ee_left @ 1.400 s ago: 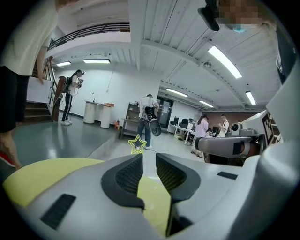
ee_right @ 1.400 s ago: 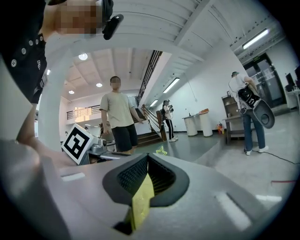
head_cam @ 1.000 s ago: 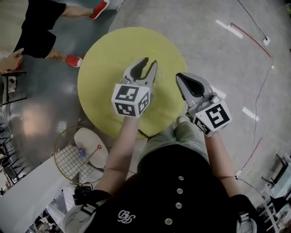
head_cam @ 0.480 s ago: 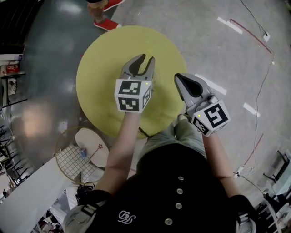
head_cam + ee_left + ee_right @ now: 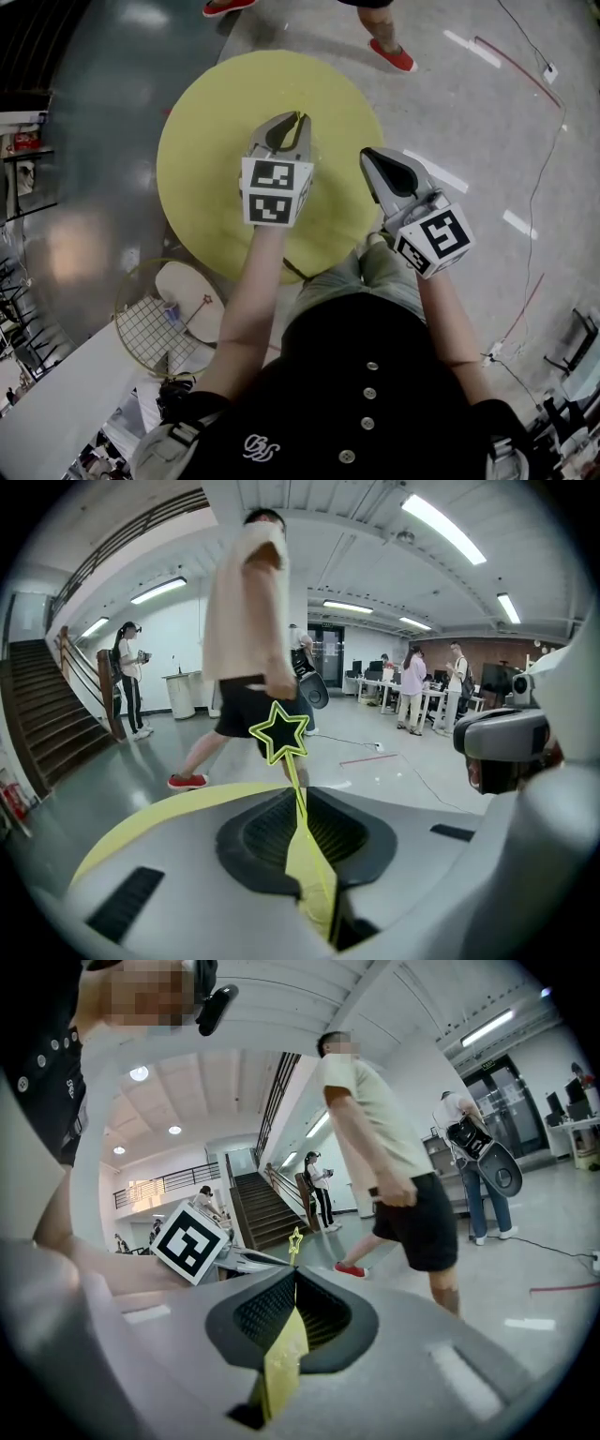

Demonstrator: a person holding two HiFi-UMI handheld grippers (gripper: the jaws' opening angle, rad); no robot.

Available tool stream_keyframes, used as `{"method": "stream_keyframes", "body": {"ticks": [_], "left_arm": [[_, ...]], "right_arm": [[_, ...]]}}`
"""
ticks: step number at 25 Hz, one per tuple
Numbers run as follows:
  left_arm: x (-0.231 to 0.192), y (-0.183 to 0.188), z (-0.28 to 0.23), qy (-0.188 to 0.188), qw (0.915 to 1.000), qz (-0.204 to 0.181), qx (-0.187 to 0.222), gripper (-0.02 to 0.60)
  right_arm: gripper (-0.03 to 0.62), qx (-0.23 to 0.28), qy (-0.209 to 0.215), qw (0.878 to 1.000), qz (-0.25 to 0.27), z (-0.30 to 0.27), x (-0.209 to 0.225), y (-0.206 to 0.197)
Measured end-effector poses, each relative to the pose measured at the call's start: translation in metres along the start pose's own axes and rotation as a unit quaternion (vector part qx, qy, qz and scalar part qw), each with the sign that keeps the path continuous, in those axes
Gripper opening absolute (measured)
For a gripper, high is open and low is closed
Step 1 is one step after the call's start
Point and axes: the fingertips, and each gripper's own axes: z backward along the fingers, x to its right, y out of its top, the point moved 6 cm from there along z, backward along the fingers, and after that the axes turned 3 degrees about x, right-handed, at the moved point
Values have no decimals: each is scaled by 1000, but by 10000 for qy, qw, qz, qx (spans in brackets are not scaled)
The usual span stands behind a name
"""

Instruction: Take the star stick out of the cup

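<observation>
A thin yellow-green star stick (image 5: 280, 734) stands up between the jaws of my left gripper (image 5: 298, 799), which is shut on its lower part. The outlined star sits just beyond the jaw tips. In the head view the left gripper (image 5: 298, 120) hangs over the middle of the round yellow table (image 5: 202, 169). The right gripper (image 5: 368, 156) hovers over the table's right edge, shut with nothing in it. The right gripper view shows its own jaws (image 5: 295, 1274) pressed together, and further off the small star (image 5: 296, 1238) beside the left gripper's marker cube (image 5: 190, 1238). No cup shows on the table.
A person in red shoes (image 5: 394, 56) walks past the table's far side and fills the left gripper view (image 5: 248, 621). A wire basket (image 5: 150, 328) stands on the floor at lower left, holding a small blue cup (image 5: 170, 313) and a red star stick (image 5: 203, 302). Cables (image 5: 534, 103) run along the right.
My left gripper's jaws have gone from open to shut. The person beyond the table has walked from left to right. The right gripper has hardly moved.
</observation>
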Motion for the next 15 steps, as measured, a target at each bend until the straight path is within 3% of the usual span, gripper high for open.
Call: {"method": "stream_keyframes", "body": {"ticks": [9, 15], "left_arm": [[-3, 1, 16, -131, 9981, 451, 399, 17], [0, 7, 30, -226, 9957, 554, 707, 15]], "right_arm": [[3, 49, 22, 10000, 25, 4, -7, 3], [3, 107, 132, 9998, 119, 8, -14, 9]]}}
